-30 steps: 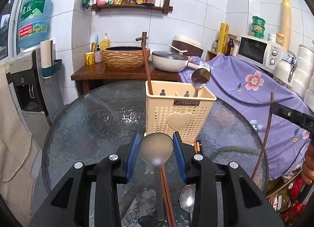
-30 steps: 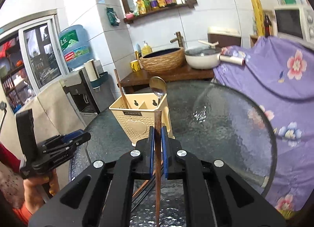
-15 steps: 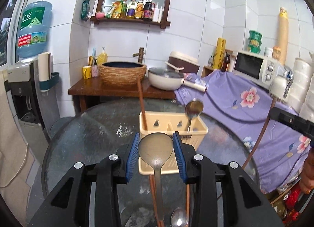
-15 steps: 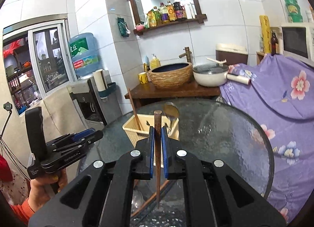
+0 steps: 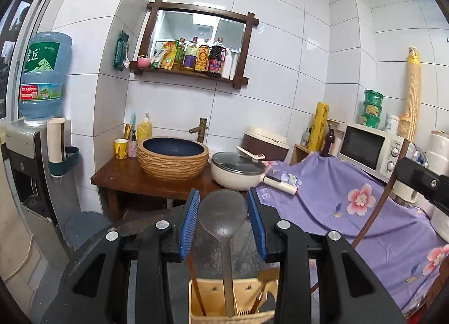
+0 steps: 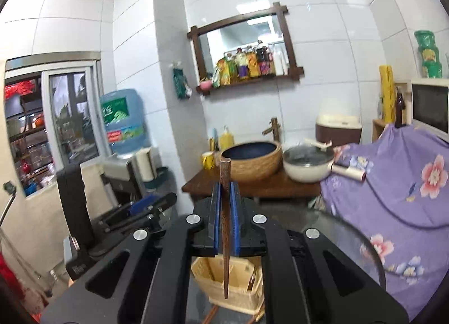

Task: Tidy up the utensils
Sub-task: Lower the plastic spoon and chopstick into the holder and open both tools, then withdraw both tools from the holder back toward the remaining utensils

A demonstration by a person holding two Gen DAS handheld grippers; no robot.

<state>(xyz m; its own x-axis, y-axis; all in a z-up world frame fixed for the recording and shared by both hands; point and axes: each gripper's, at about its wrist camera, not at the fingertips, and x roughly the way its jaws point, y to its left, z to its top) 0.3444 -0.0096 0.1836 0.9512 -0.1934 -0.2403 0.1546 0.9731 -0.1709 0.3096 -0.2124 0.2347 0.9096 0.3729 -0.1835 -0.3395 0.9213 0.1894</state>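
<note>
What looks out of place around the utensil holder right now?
Loose chopsticks lie on the glass table beside the cream holder, not in it. Otherwise nothing odd: the left gripper holds a spoon, the right gripper a chopstick.

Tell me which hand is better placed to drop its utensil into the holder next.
Right, narrowly. Its gripper pinches the chopstick upright, tip hanging over the holder opening. The left gripper holds the spoon bowl-up with the handle also above the holder, but a wider load.
</note>
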